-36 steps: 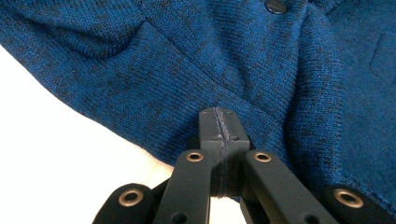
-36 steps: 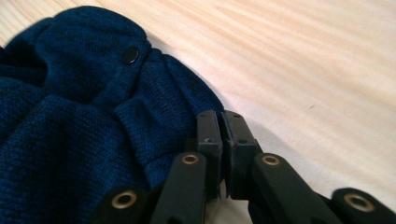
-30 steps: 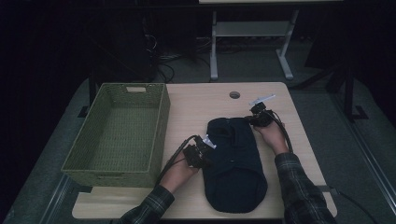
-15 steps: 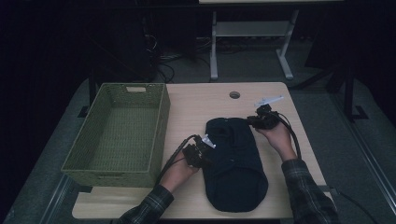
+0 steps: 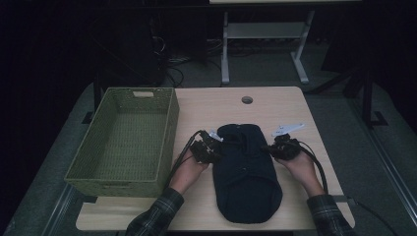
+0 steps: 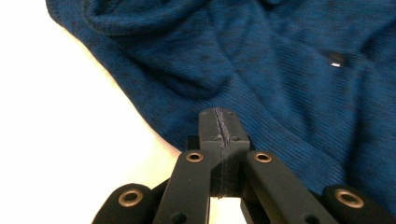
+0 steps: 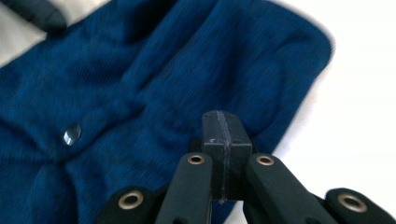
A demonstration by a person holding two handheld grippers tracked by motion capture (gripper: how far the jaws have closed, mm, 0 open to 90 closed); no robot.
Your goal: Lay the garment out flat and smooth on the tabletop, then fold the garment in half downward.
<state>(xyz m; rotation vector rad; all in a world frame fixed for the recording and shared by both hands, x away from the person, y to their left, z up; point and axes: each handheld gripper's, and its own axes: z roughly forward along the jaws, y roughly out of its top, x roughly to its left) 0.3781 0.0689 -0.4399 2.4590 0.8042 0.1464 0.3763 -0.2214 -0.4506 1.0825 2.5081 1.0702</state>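
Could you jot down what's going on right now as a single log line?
stage: folding blue garment | left tongs: shut at garment's edge | right tongs: shut at opposite edge | basket: empty, beside garment

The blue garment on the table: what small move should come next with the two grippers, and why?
Probably lift both sides a little. The left gripper and right gripper are shut at opposite edges of the folded blue garment, and the green basket beside it stands empty.

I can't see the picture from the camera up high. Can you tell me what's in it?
A folded dark blue garment lies on a wooden table, and a person's two hands press a shut gripper against each side: the left gripper and the right gripper. An empty green woven basket sits to the left.
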